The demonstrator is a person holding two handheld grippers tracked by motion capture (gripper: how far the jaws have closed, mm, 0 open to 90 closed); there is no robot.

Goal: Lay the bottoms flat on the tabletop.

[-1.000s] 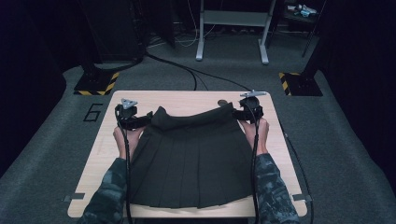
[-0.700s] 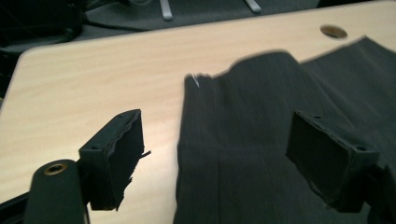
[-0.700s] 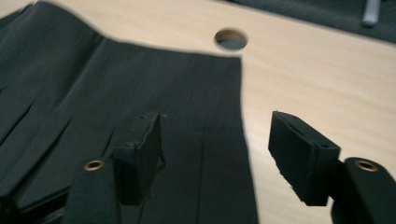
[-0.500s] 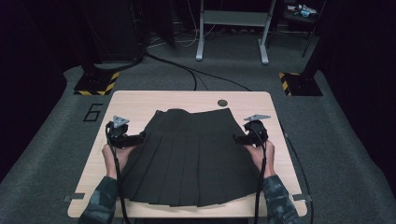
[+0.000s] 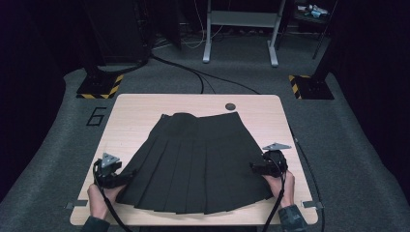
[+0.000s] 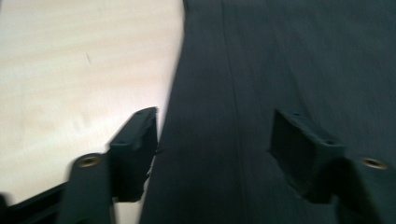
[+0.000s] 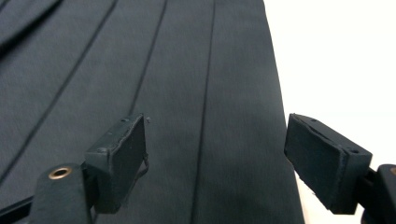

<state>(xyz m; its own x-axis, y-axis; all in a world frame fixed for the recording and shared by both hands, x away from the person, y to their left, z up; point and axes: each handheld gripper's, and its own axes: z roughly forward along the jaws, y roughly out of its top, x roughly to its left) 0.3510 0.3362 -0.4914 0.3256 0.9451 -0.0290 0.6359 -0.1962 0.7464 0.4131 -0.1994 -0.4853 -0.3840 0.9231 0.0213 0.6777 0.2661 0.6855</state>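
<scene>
A: High view first: a dark pleated skirt (image 5: pixel 198 164) lies spread flat on the wooden table (image 5: pixel 140 108), waistband toward the far edge, hem toward the person. The pleats fan out toward the near side.

B: And the grippers?

A: The left gripper (image 5: pixel 126 175) sits at the skirt's left edge near the hem, with the left hand (image 5: pixel 102 199) behind it at the near edge of the table. The right gripper (image 5: pixel 253 167) is at the skirt's right edge, a little farther from the hem, with the right hand (image 5: pixel 284 186) behind it.

B: Are they pinching the cloth?

A: Not that I can see. In the left gripper view the jaws stand apart and have just been closing; the left gripper (image 6: pixel 215 140) straddles the skirt's (image 6: pixel 280 70) edge, one jaw over bare table (image 6: pixel 84 60), the other over fabric. No pad presses the cloth.

B: Same on the other side?

A: Mirrored. In the right gripper view the jaws of the right gripper (image 7: pixel 215 154) are spread wide and have just been opening. One jaw is over the pleats of the skirt (image 7: pixel 140 60), the other over the pale table (image 7: pixel 336 56), with the skirt's edge running between them. Whether the tips touch the fabric I cannot tell.

B: Anything else on the table?

A: A small dark round spot (image 5: pixel 230 106) near the far edge, just beyond the waistband.
</scene>
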